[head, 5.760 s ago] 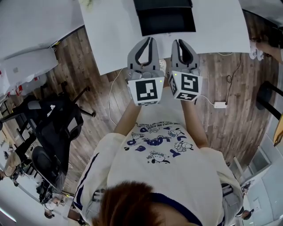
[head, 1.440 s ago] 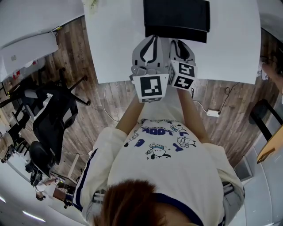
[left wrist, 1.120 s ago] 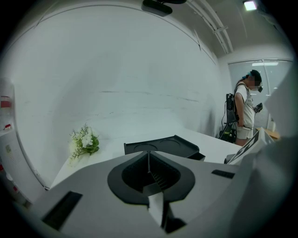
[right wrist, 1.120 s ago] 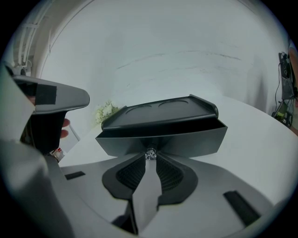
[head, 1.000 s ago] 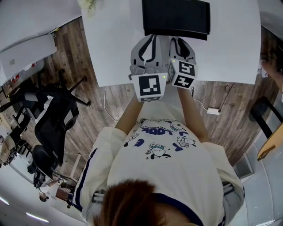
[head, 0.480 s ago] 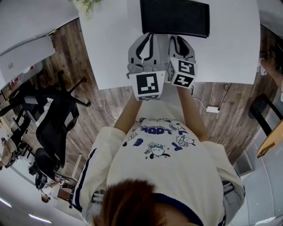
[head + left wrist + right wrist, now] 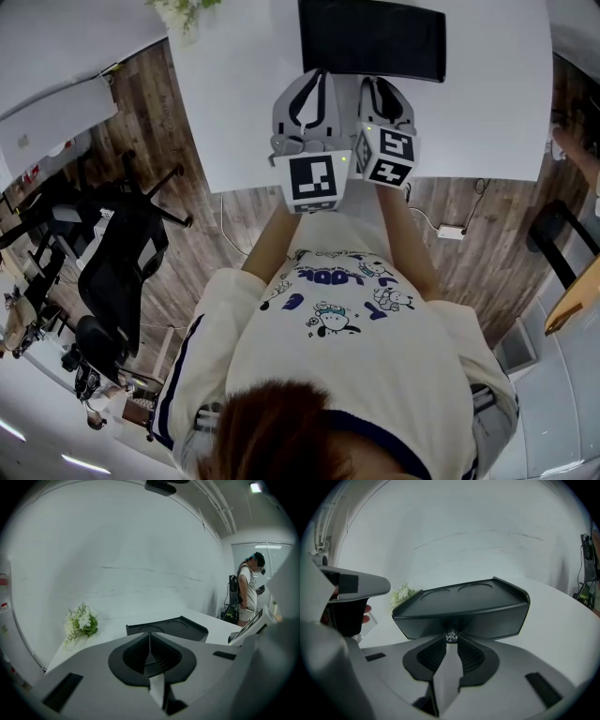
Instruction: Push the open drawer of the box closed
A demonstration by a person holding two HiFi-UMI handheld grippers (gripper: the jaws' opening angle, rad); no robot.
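A black box point(image 7: 372, 37) stands on the white table point(image 7: 487, 112). In the right gripper view its drawer front point(image 7: 492, 620) fills the middle, with a small clear knob point(image 7: 451, 636) on it. My right gripper point(image 7: 451, 642) is shut, and its tips sit right at the knob, just under it. In the head view the right gripper point(image 7: 368, 82) points at the box's near edge. My left gripper point(image 7: 321, 75) is beside it on the left, also shut with nothing between its fingers. In the left gripper view, the left gripper point(image 7: 150, 637) points past the box point(image 7: 168, 627), which lies a little ahead.
A small bunch of white flowers point(image 7: 82, 623) lies on the table at the back left. Black office chairs point(image 7: 122, 253) stand on the wooden floor to the left. A person point(image 7: 248, 592) stands far off at the right. A cable and adapter point(image 7: 452, 231) lie on the floor.
Since the oldest frame both grippers have gone forward over the table's edge, up to the box's front. Over the last second they have hardly moved.
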